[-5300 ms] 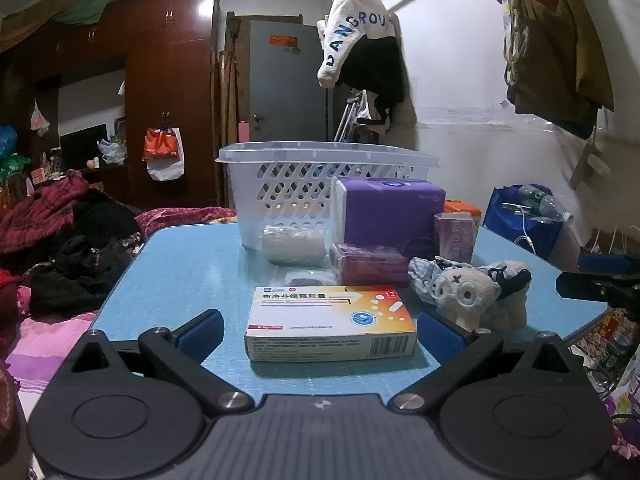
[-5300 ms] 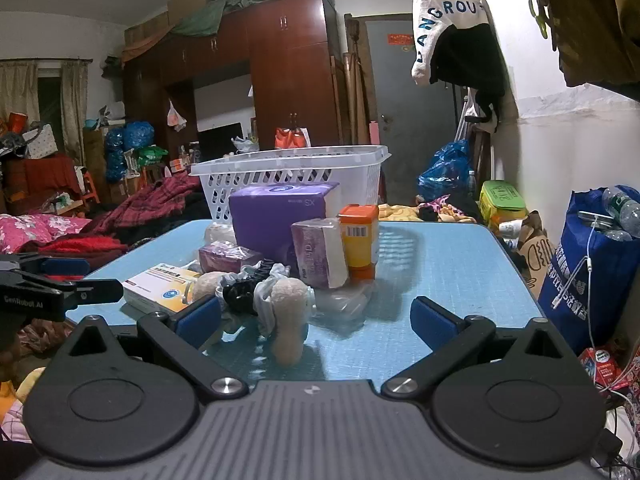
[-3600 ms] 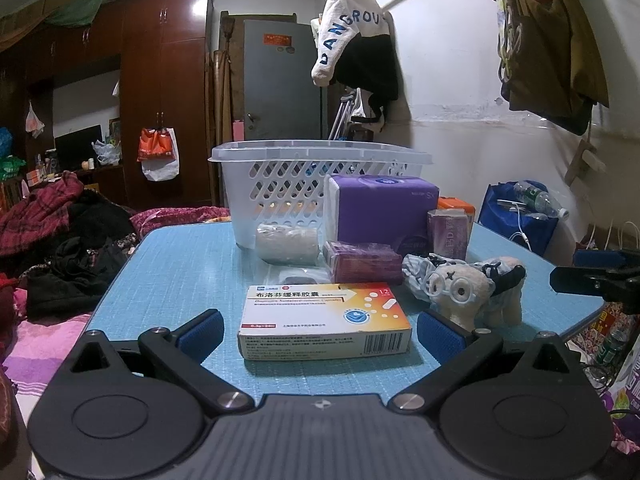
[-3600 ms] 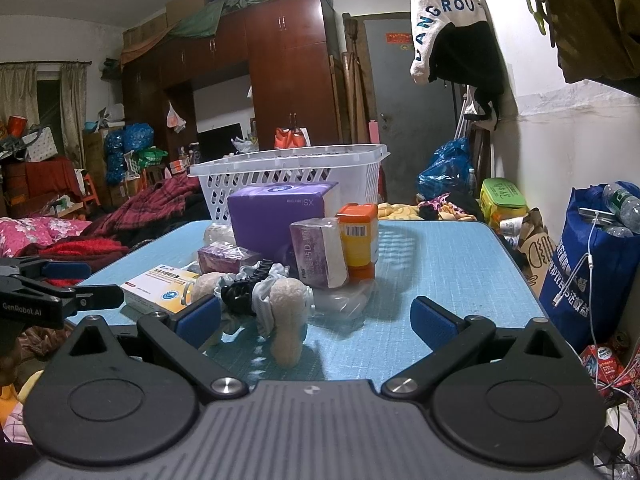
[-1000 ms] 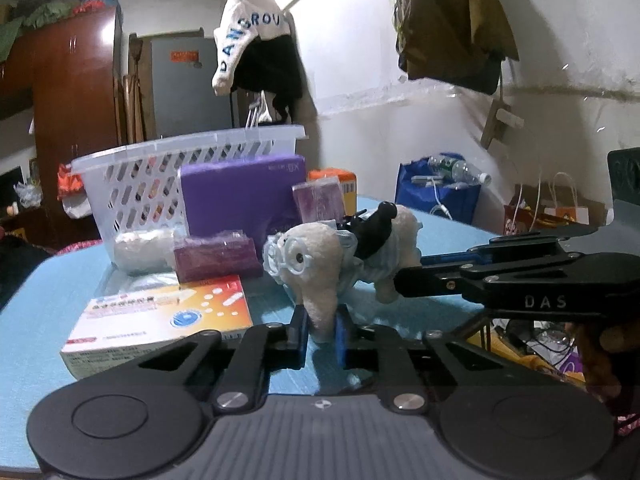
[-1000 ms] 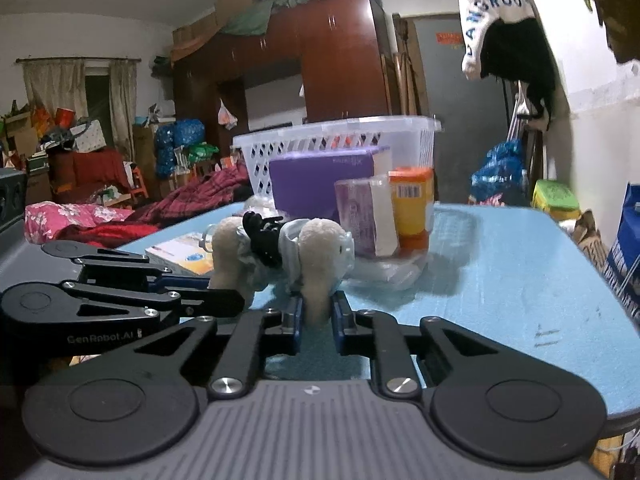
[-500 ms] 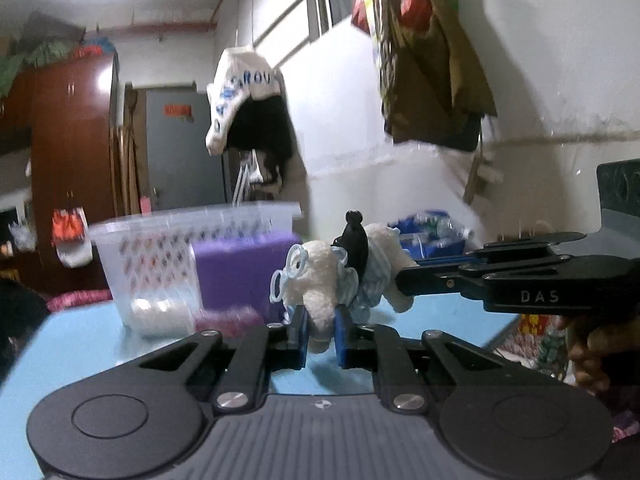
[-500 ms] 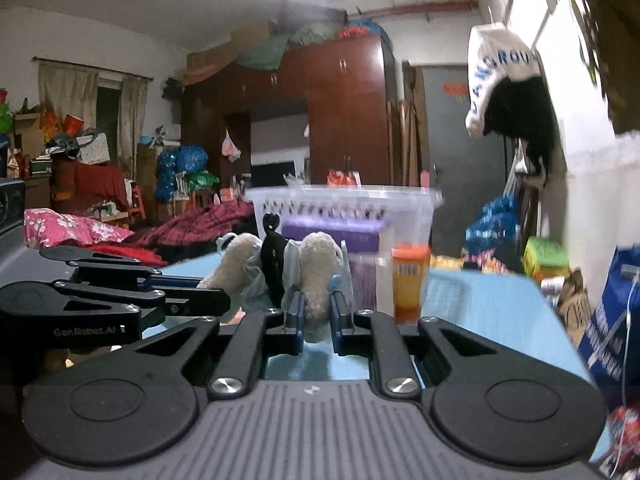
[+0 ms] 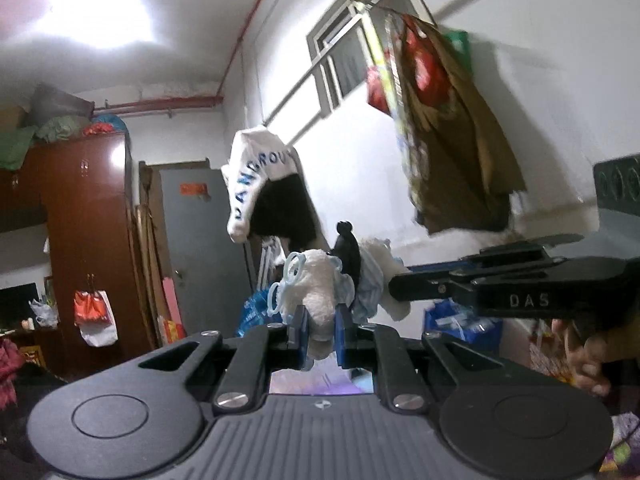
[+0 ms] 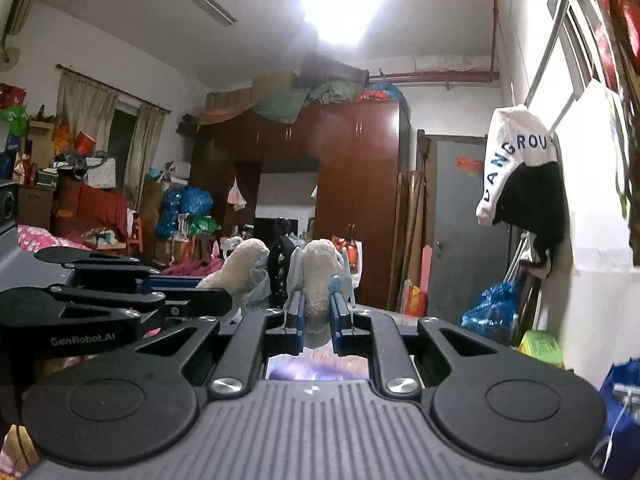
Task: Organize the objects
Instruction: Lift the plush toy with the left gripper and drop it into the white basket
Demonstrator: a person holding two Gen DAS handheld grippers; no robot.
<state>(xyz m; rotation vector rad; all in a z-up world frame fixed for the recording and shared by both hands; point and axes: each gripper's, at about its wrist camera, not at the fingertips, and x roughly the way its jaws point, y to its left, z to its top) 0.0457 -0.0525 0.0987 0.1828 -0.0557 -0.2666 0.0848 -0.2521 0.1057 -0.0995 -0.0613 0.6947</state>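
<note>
A white plush sheep toy [image 9: 320, 280] with blue glasses, a blue shirt and a black tail hangs in the air, held by both grippers. My left gripper [image 9: 319, 332] is shut on its front leg. My right gripper [image 10: 317, 316] is shut on a hind leg [image 10: 318, 276] of the same toy. The right gripper also shows in the left wrist view [image 9: 500, 284], coming in from the right. The left gripper shows in the right wrist view [image 10: 120, 296], coming in from the left. The basket and the table are hidden below the view.
A purple box [image 9: 320, 382] shows just below the fingers, and in the right wrist view [image 10: 316, 368]. A brown wardrobe [image 10: 340, 200], a grey door [image 9: 200, 248] and a hanging white and black jacket [image 9: 268, 200] stand behind.
Both grippers have risen and tilted upward with the plush sheep between them. The table, basket and boxes have dropped out of view.
</note>
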